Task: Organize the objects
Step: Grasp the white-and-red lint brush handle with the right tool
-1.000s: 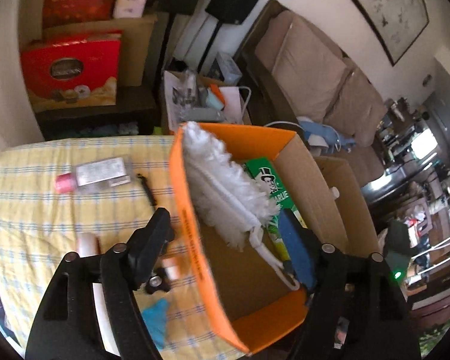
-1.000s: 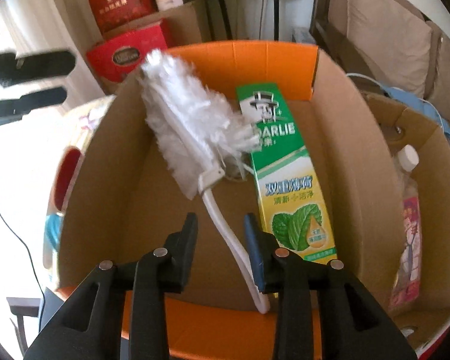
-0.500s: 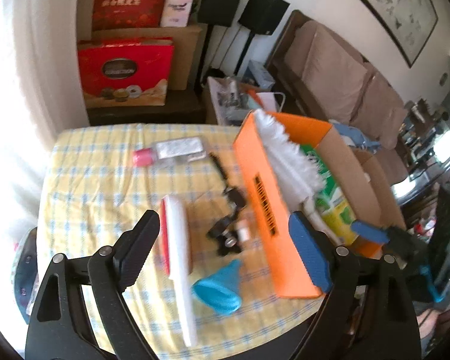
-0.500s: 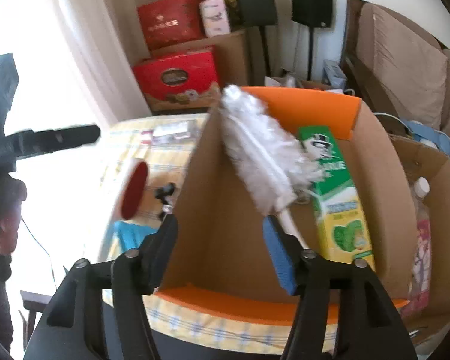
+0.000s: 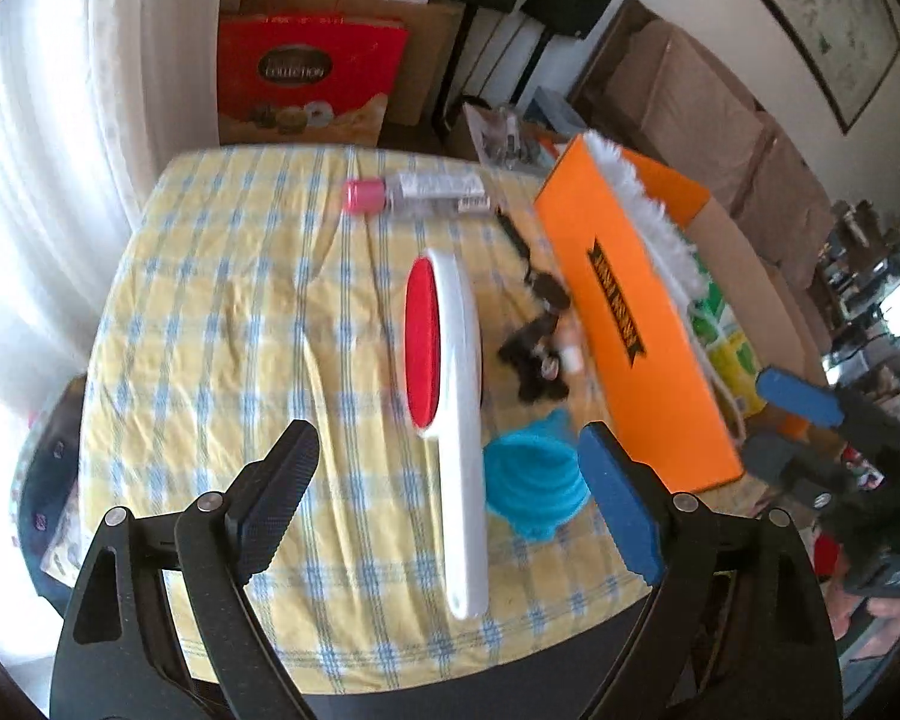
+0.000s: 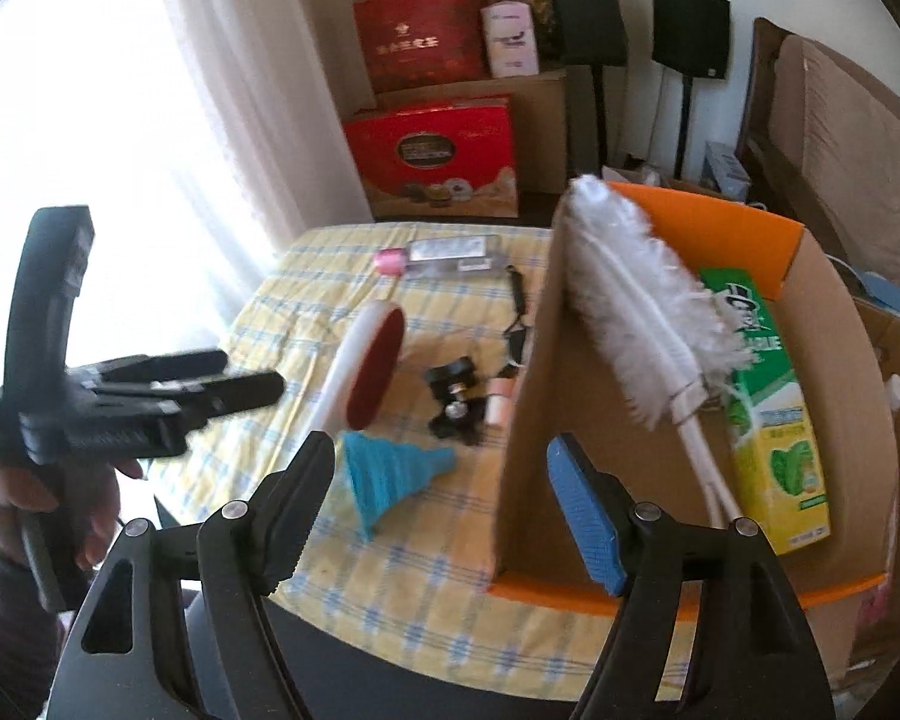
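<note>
My left gripper [image 5: 444, 480] is open above the table, its jaws on either side of the handle of a white lint brush [image 5: 450, 360] with a red pad, without touching it. A blue funnel [image 5: 534, 492] lies just right of the brush. My right gripper [image 6: 444, 486] hovers over the near corner of the orange cardboard box [image 6: 528, 420]; its jaws are opening and grip nothing. In the box lie a white feather duster [image 6: 630, 312] and a green toothpaste carton [image 6: 774, 396]. A hand [image 6: 6, 510] holds the left gripper [image 6: 150, 396] at the left of the right wrist view.
On the yellow checked tablecloth [image 5: 222, 324] lie a pink-capped clear bottle [image 5: 414, 192] and small black items with a cord [image 5: 534, 354] beside the box. Red gift boxes [image 5: 306, 78], speakers and a sofa stand behind. A second cardboard box [image 6: 894, 396] holds a bottle.
My right gripper has let go of the duster handle, opened and pulled back out of the box. My left gripper has swung from the box to over the lint brush.
</note>
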Available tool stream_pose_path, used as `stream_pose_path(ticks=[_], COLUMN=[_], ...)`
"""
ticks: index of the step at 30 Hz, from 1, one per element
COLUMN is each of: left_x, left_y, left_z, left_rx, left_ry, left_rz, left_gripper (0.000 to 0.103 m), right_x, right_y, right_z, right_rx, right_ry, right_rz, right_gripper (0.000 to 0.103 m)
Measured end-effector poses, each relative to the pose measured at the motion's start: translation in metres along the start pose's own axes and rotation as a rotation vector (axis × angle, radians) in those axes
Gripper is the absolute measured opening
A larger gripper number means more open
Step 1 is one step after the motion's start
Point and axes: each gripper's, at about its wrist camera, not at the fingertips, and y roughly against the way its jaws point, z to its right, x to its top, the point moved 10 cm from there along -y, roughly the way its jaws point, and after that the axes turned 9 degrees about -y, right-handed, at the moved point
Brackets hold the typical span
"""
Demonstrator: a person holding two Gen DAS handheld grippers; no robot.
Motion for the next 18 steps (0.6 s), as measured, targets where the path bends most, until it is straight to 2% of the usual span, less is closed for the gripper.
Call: stream_pose_path(ticks=[6, 11, 18], left_x=[-0.03, -0.047, -0.061], left_y=[-0.012, -0.019, -0.031], left_z=[0.005, 0.013, 0.017], left_rx=[-0.022, -0.03, -0.03], left_ry=[-0.007, -0.034, -0.049], left_rz=[-0.018, -0.035, -0.075], left_gripper=[0.084, 0.076, 0.058], right_x=[-0.002, 0.001, 0.003], right_y=[0.0, -0.001, -0.008], right_z=[-0.012, -0.016, -0.024], right_rx=[0.037, 0.046, 0.08], right_ry=[-0.022, -0.035, -0.049], right_rz=[0.0, 0.003, -0.012], right_gripper=[0.076, 0.076, 0.076])
